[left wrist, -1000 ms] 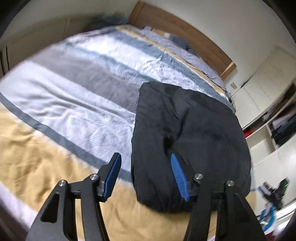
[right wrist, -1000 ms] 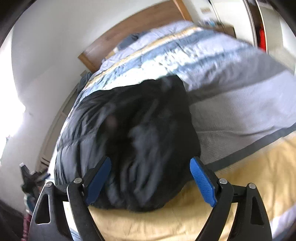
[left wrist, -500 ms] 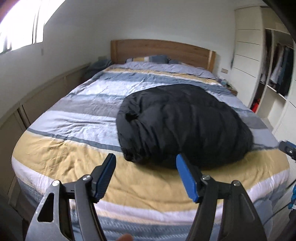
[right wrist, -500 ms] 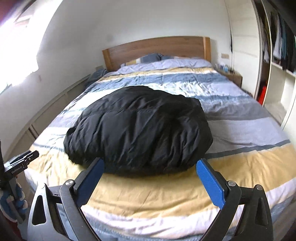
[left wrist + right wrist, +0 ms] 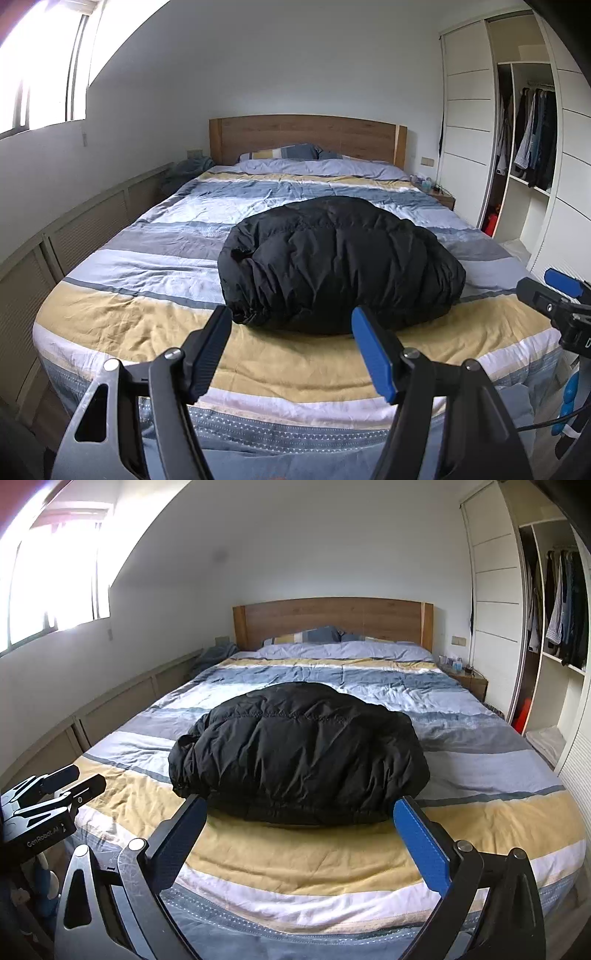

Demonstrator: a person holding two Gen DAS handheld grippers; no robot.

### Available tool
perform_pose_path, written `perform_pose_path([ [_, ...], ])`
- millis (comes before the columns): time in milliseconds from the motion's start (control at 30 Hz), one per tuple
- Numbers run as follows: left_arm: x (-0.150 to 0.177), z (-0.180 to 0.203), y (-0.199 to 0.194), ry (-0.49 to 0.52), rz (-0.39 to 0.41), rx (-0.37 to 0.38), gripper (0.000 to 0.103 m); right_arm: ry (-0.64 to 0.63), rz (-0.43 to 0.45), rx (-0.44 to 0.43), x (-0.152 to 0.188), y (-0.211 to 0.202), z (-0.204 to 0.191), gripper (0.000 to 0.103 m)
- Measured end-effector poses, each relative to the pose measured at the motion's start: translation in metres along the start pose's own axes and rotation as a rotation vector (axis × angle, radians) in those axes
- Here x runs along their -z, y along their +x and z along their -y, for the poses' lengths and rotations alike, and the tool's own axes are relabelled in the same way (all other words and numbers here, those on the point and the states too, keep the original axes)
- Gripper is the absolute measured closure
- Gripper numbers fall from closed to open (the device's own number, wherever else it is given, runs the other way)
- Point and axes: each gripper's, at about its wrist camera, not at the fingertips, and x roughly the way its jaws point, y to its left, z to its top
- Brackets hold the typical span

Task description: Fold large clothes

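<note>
A black puffer jacket (image 5: 340, 266) lies folded in a thick bundle on the striped bed (image 5: 147, 325), near the foot end; it also shows in the right wrist view (image 5: 299, 753). My left gripper (image 5: 291, 350) is open and empty, held back from the foot of the bed, short of the jacket. My right gripper (image 5: 299, 842) is open wide and empty, also back from the bed's foot edge. The right gripper shows at the right edge of the left wrist view (image 5: 554, 299), and the left gripper at the left edge of the right wrist view (image 5: 55, 790).
A wooden headboard (image 5: 306, 138) and pillows (image 5: 280, 152) are at the far end. An open wardrobe with hanging clothes (image 5: 532, 140) stands on the right, low wall panels (image 5: 74, 236) run along the left, and a bedside table (image 5: 469, 679) is at the far right.
Both grippers have pulled back and up from over the jacket to beyond the foot of the bed. The jacket stays on the bed, released.
</note>
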Motion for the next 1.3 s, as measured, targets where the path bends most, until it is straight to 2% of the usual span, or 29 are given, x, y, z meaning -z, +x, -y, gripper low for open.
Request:
perform_pose_path([
  [433, 0.016, 0.002, -0.007, 0.007, -0.008, -0.028, 0.037, -0.011, 0.005, 0.015, 0.014, -0.008, 0.000, 0.003],
  [1300, 0.026, 0.000, 0.004, 0.028, -0.012, -0.069, 0.036, -0.011, -0.041, 0.033, 0.023, 0.011, 0.001, 0.003],
])
